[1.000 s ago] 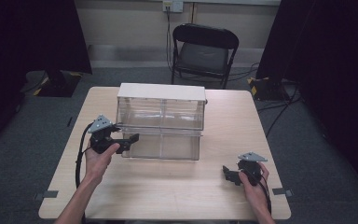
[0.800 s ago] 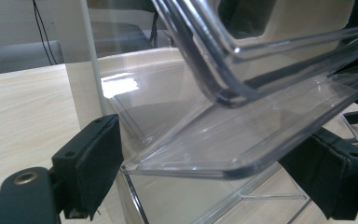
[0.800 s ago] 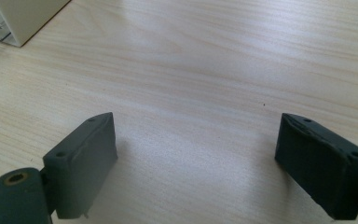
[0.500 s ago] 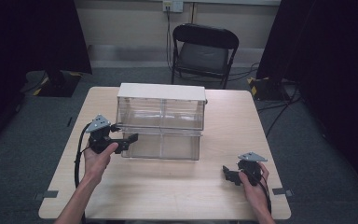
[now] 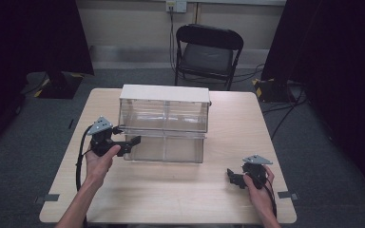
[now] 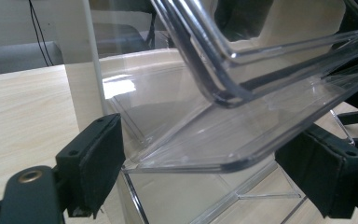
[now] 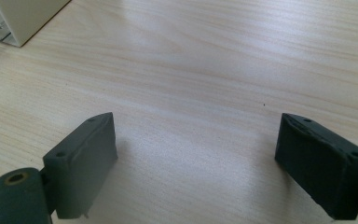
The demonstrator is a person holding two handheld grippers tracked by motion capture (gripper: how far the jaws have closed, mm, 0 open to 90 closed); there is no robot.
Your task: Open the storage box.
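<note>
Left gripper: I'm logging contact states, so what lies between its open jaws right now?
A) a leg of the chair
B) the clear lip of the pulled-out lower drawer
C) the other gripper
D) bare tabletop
B: in the left gripper view the left gripper has its jaws spread on either side of the clear drawer front of the drawer cabinet, not yet closed on it.

Lab-like recording room, pale wooden table at centre, black curtains either side, folding chair behind it, wall socket, floor cables.
</note>
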